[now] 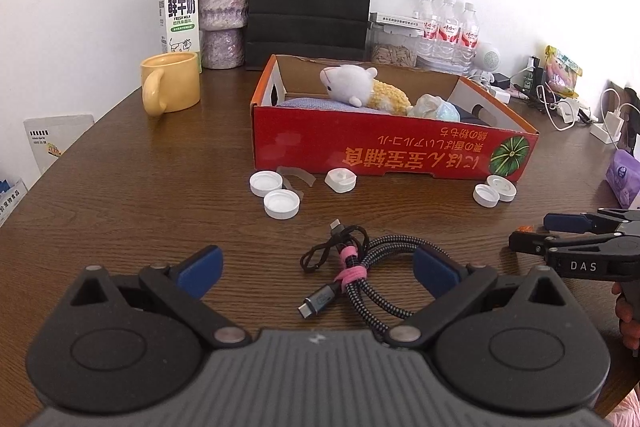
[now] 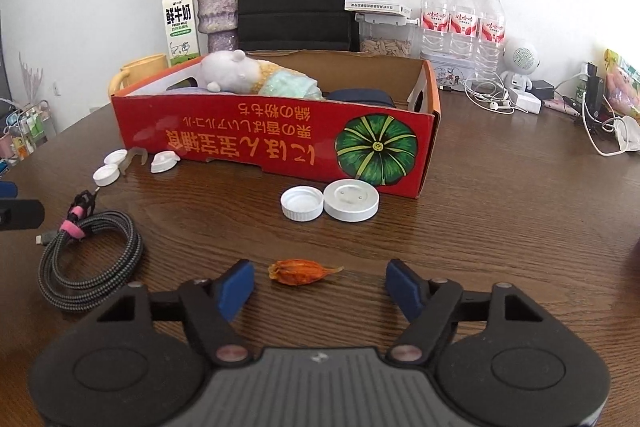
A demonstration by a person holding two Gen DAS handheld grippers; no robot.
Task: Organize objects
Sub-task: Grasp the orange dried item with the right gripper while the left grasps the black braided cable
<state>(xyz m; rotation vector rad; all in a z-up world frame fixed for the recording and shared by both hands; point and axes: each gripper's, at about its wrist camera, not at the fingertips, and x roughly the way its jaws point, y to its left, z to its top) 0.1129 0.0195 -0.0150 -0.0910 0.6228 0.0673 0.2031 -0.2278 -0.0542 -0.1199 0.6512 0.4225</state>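
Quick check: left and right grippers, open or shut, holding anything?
Left gripper: open, empty, over the cable.
Right gripper: open, empty, dried flower between its jaws.

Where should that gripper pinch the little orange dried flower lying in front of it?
Across the plump middle of the dried flower, coming down from above. It lies flat and sideways between the right gripper's open fingers, and its thin pointed tail looks too frail.
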